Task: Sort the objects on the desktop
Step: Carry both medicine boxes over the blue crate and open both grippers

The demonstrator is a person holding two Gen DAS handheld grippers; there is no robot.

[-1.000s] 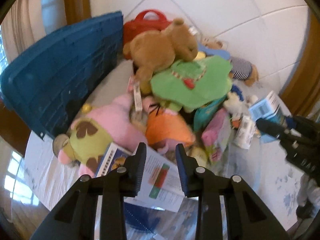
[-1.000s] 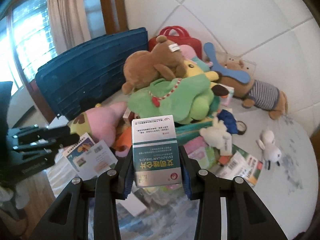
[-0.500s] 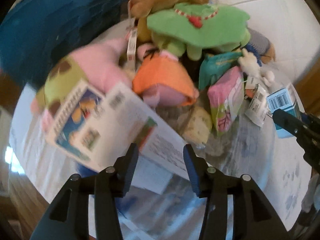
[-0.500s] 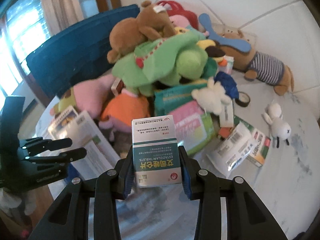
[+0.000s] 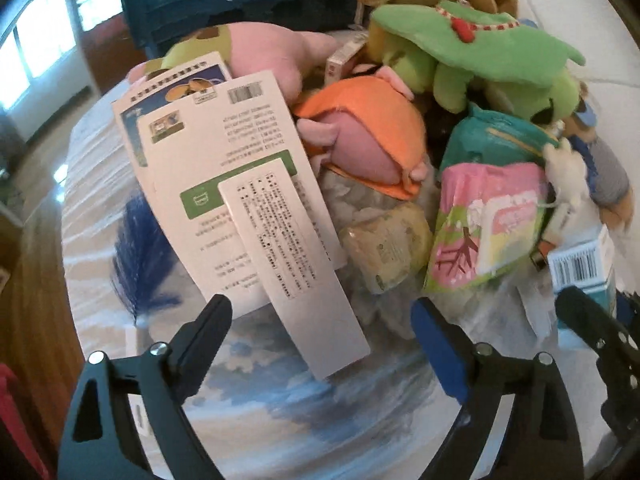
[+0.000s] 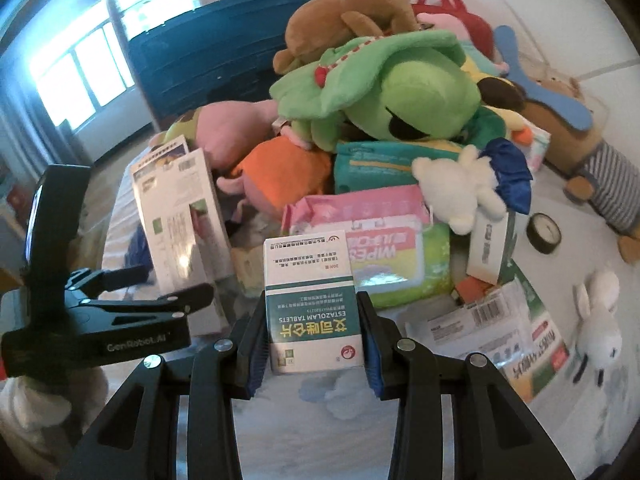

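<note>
Blue crate stands at the back of the table, behind the heap. Green plush tops the pile, with a brown bear above it and a pink plush to the left. Orange plush lies under the green one. Teal pack and pink wipes pack sit in front of the heap; a small white plush rests on their right side. A tall white box leans in front of the pink plush, at the near left edge of the pile.

My left gripper is level, low over the table, jaws wide apart; the white box's lower end reaches between them, contact not discernible. My right gripper is clamped on the tablet box, held upright just in front of the wipes pack, print upside down toward the camera.
</note>
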